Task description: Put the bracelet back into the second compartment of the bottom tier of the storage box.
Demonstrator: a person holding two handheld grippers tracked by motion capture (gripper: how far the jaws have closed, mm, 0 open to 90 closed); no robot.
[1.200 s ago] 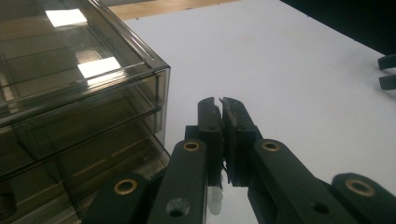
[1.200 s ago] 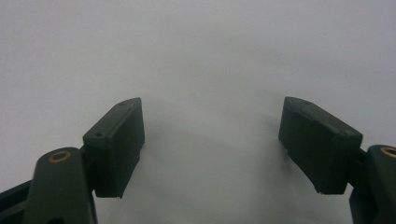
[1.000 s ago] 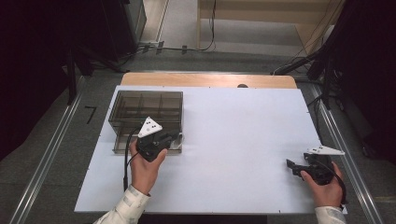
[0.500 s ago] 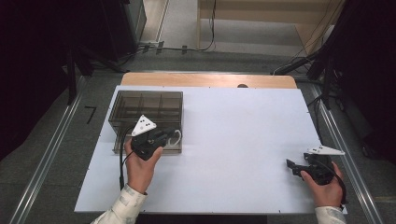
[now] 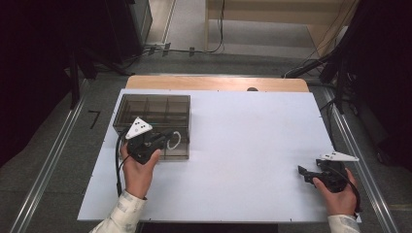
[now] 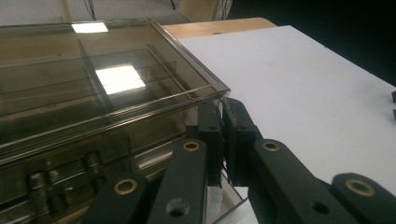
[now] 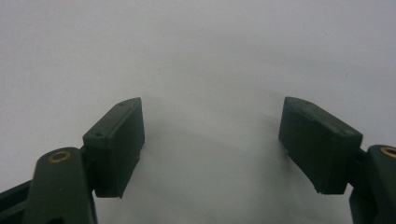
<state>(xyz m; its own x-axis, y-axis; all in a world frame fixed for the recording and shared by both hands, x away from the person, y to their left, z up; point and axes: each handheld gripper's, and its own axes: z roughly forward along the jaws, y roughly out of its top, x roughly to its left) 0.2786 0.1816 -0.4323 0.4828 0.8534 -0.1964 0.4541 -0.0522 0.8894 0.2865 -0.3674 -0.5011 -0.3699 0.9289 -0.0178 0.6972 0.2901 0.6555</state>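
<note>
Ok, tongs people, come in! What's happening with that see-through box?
Left tongs shut, pinched at the front corner of the box lid. Right tongs open, over bare white table. Smoky clear box at the left, lid down. Nothing in the way.

In the high view the left hand-held gripper (image 5: 154, 141) covers the near right part of the box (image 5: 145, 104), so what its closed jaws pinch there cannot be made out. A white loop (image 5: 173, 141) beside it is too small to identify. In the left gripper view the box (image 6: 93, 93) is cut off at the left and bottom edges, its contents blur behind glare on the smoky lid, and a small white piece (image 6: 214, 198) below the jaws is half hidden. The right sleeve (image 5: 342, 224) and left sleeve (image 5: 121, 213) run off the bottom edge. The worktop (image 7: 196, 46) is soft and featureless in the right gripper view.
</note>
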